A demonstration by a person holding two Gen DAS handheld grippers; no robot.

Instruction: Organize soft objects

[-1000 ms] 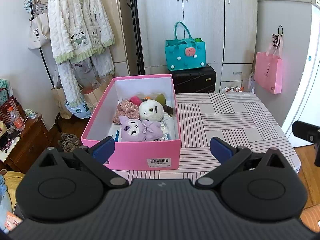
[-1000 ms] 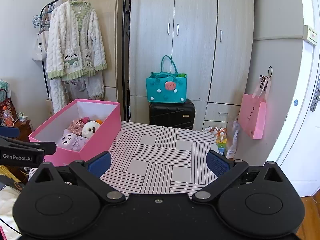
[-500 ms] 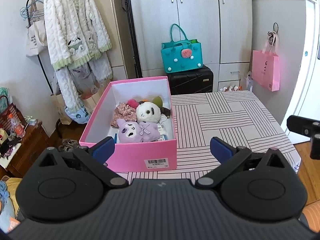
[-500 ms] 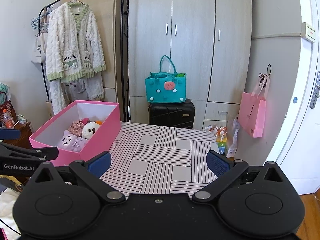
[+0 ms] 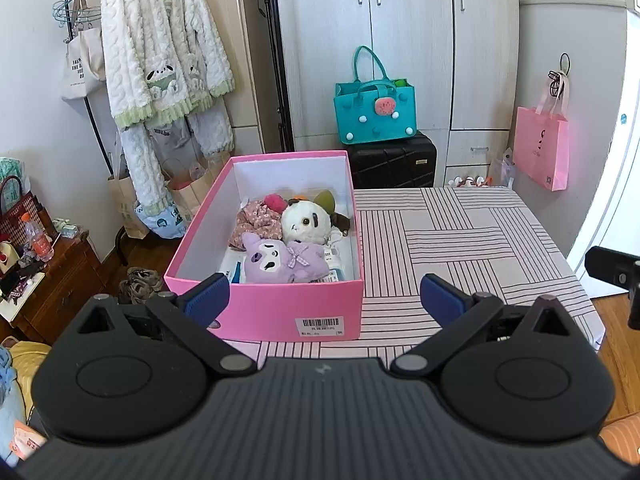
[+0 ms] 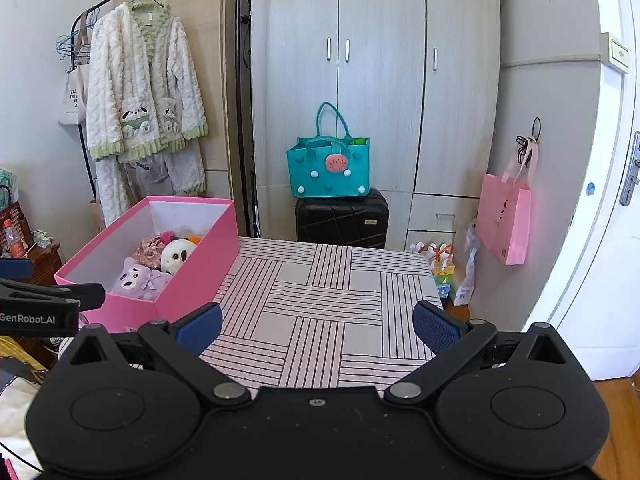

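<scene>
The left gripper (image 5: 324, 294) hangs in the air just short of the near end of the pink box (image 5: 280, 312), its two blue-padded fingers (image 5: 442, 298) spread wide with nothing between them and nothing touching them. The right gripper (image 6: 316, 322) is likewise spread wide and empty, poised over the near edge of the striped table (image 6: 320, 300), to the right of the pink box and apart from it.

The pink box sits on the left part of the striped table, its near end bearing a white barcode label (image 5: 320, 325). Inside it, nearest the labelled end, lies a purple plush (image 5: 284, 262) with a small bow, resting on some flat packets or cards (image 5: 334, 266) that I cannot identify. Just behind the purple plush, touching it, is a white panda plush (image 5: 306, 222). To the left of the panda, also inside the box, sits a bundle of pink floral fabric (image 5: 256, 220), and behind these are a bright pink soft piece (image 5: 275, 201) and a green ear-shaped piece (image 5: 326, 201). The far end of the box shows bare white lining.

Beyond the far end of the box stands a black suitcase (image 5: 392, 164) with a teal tote bag (image 5: 374, 114) on top of it, both against a pale wardrobe (image 5: 400, 40). To the left of the box, further back, a fluffy white robe (image 5: 160, 52) hangs on a clothes rack. Far right of the box, a pink paper bag (image 5: 540, 148) hangs on the wall.
</scene>
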